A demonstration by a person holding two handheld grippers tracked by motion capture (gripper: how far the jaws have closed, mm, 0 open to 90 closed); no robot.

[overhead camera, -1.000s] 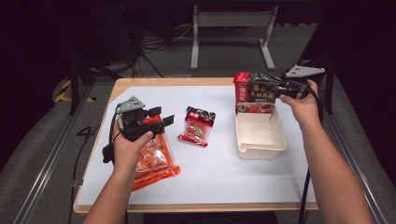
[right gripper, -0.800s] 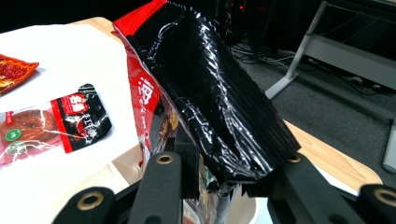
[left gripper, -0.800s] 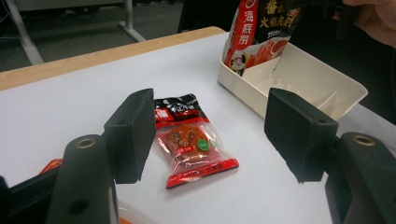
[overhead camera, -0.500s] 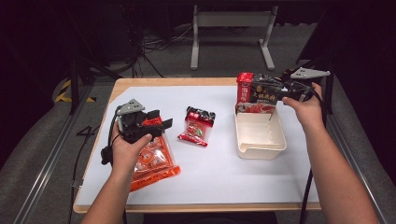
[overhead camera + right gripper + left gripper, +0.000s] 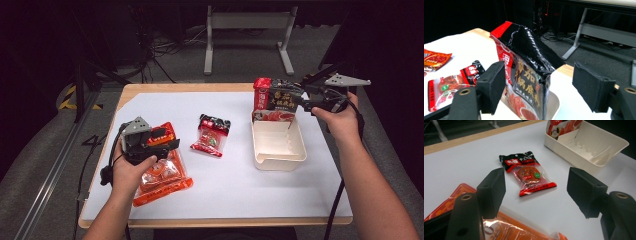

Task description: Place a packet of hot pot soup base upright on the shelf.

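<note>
black fingers (image 5: 491,192), grey three-cornered plate (image 5: 346,80), trailing cable (image 5: 336,207)

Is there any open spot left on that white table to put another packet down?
Yes. The near strip of the white table sheet, between the orange flat pouch and the cream plastic tray, is bare, as is the far-left corner. The tray's near end is free; its far end holds the upright red-and-black bag.

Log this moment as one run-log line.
right gripper: just opened, black-red pouch standing in white tray | left gripper: open above orange packet | small packet: untouched
</note>
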